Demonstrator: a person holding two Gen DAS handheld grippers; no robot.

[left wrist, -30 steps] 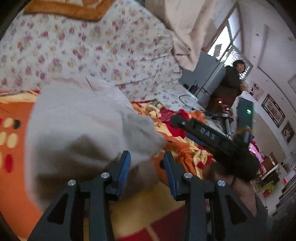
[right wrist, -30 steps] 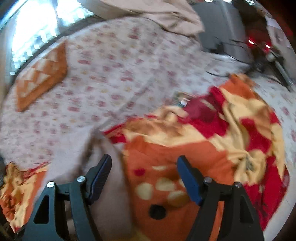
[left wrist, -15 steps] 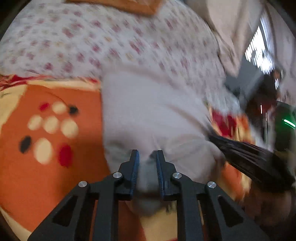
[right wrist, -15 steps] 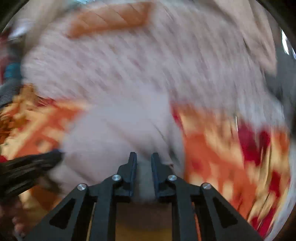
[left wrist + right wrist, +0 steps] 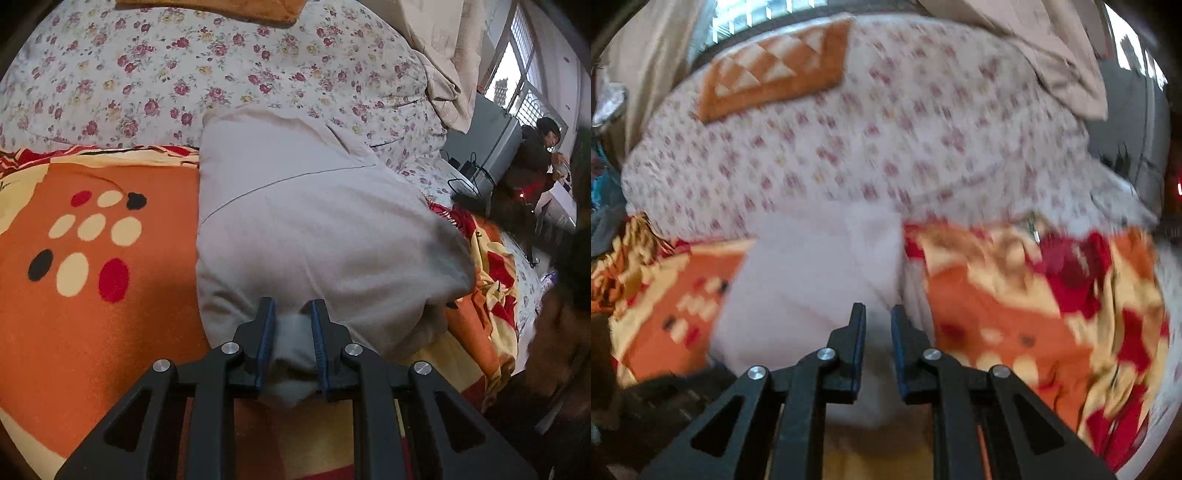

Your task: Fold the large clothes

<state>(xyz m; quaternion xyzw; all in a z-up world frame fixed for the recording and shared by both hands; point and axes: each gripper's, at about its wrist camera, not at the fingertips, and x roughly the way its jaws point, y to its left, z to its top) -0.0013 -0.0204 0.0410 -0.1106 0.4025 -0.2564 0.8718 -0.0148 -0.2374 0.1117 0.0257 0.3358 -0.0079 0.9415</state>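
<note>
My left gripper [image 5: 291,332] is clamped on a bunched fold at the near edge of the pale grey garment [image 5: 314,221], and my right gripper [image 5: 878,339] pinches that same near edge, jaws nearly together. The garment lies across the orange patterned blanket [image 5: 110,314], its far end reaching the floral sheet [image 5: 184,81]. I judge it soft, light and floppy, best taken at hems or corners. Nothing blocks the fold; an orange cushion [image 5: 775,66] sits well beyond.
</note>
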